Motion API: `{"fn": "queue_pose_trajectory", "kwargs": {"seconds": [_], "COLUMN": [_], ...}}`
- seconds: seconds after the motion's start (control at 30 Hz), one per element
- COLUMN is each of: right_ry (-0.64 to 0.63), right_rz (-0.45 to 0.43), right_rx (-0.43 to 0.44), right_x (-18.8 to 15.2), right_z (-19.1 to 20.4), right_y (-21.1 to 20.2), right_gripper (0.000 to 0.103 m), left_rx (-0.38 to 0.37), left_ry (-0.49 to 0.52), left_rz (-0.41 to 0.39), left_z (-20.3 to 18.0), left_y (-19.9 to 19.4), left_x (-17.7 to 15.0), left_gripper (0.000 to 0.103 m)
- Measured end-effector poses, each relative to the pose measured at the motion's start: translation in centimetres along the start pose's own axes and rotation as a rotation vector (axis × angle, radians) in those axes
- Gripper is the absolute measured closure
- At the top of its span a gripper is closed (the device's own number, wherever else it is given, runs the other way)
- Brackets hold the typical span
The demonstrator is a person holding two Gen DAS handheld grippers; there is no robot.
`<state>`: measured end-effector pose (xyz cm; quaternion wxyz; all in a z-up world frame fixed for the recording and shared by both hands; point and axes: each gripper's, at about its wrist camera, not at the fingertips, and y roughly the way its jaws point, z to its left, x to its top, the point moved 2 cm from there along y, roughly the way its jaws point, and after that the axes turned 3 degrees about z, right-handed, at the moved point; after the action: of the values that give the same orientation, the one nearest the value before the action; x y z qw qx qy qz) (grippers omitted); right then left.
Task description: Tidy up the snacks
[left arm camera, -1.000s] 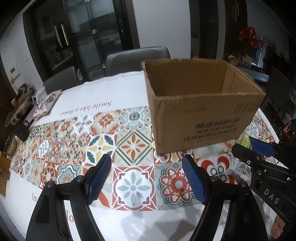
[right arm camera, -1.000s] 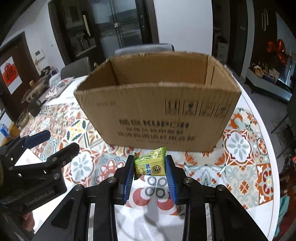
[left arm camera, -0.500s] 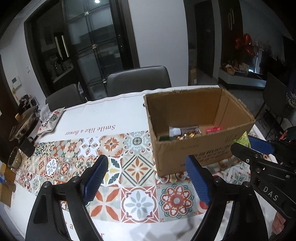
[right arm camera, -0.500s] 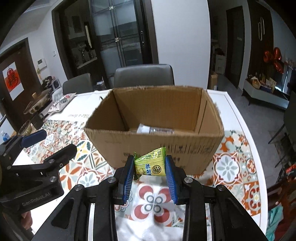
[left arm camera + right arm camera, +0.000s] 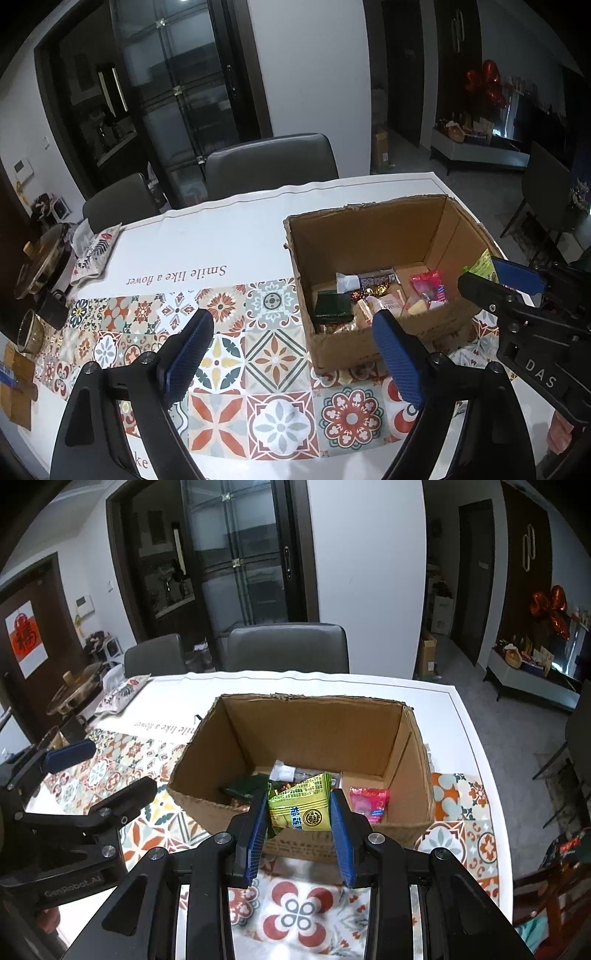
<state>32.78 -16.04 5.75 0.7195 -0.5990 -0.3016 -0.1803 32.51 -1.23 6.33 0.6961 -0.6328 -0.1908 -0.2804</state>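
While pinched between the jaws, green snack packet (image 5: 301, 806) overhangs cardboard box (image 5: 207, 794).

Green-yellow snack packet (image 5: 301, 808) upright over open cardboard box (image 5: 410, 760) holding snacks.

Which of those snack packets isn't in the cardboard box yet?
The yellow-green packet. It is pinched in the right claw, held over the box's near edge, while the pink packet, dark green packet and the others lie on the box floor.
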Motion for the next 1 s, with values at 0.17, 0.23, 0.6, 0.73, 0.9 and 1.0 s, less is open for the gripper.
{"fn": "queue_pose_trajectory", "kwargs": {"seconds": [0.17,0.23,0.6,0.73,0.9,1.0], "right_ry": [0.006,0.015,0.060,0.068,0.059,0.053], "right_rz": [0.058,0.070,0.119,0.119,0.089,0.061], "right_rx": [-0.005,-0.013,-0.111,-0.117,-0.125,-0.136], "right_x": [1.4,1.9,3.2,2.8,1.9,1.0], "right_z": [-0.6,-0.9,-2.0,-1.9,-1.6,-1.4], "right_y": [1.6,2.1,3.1,2.5,1.1,0.0], "right_gripper": [0.069,0.069,0.036,0.030,0.024,0.023], "left_rx": [0.017,0.011,0.048,0.054,0.046,0.038], "left_ry": [0.011,0.017,0.009,0.005,-0.022,-0.043], "left_rz": [0.014,0.025,0.034,0.017,-0.022,-0.048], "left_z": [0.2,0.3,1.3,1.3,1.3,1.4], "left_y": [1.0,1.4,1.9,1.4,-0.1,-1.2], "left_x": [1.4,1.8,2.9,2.5,1.2,0.3], "left_gripper": [0.014,0.012,0.012,0.010,0.010,0.009]}}
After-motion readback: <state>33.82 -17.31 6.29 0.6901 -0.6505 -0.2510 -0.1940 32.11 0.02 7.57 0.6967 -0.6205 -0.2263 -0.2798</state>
